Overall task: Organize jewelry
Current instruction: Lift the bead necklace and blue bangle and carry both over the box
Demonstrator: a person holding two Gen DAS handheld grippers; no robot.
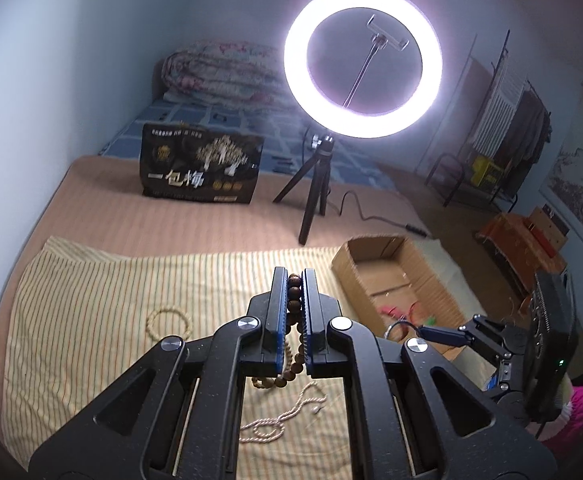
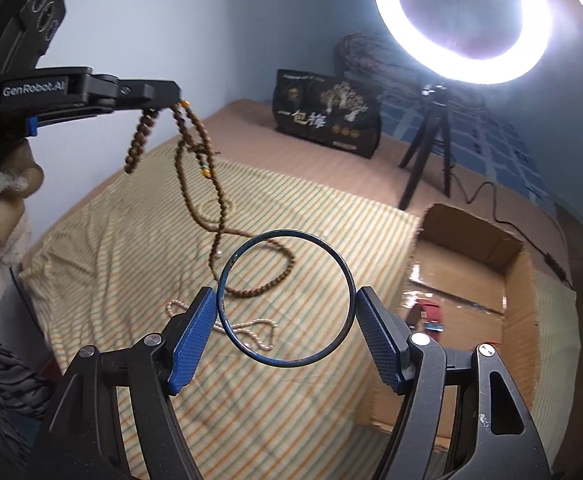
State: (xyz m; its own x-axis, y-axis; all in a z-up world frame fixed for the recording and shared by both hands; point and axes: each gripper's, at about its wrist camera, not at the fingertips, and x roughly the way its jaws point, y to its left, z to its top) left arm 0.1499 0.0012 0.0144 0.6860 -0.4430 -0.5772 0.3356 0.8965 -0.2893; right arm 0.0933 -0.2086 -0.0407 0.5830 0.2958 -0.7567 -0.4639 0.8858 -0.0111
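My left gripper (image 1: 295,276) is shut on a long brown wooden bead necklace (image 1: 294,300) and holds it up above the striped cloth (image 1: 91,300). In the right wrist view the left gripper (image 2: 171,90) shows at upper left with the bead necklace (image 2: 215,216) hanging in loops, its lower end near the cloth. My right gripper (image 2: 285,300) is shut on a thin dark bangle (image 2: 231,264), held across its width above the cloth, left of the cardboard box (image 2: 519,276). A pale bead bracelet (image 1: 169,323) and a cream twisted cord necklace (image 1: 279,416) lie on the cloth.
The open cardboard box (image 1: 371,248) holds some red and green items (image 1: 399,312). A lit ring light on a tripod (image 1: 311,200) stands behind the cloth, its cable (image 1: 371,212) trailing past the box. A black printed bag (image 1: 201,168) stands at the back.
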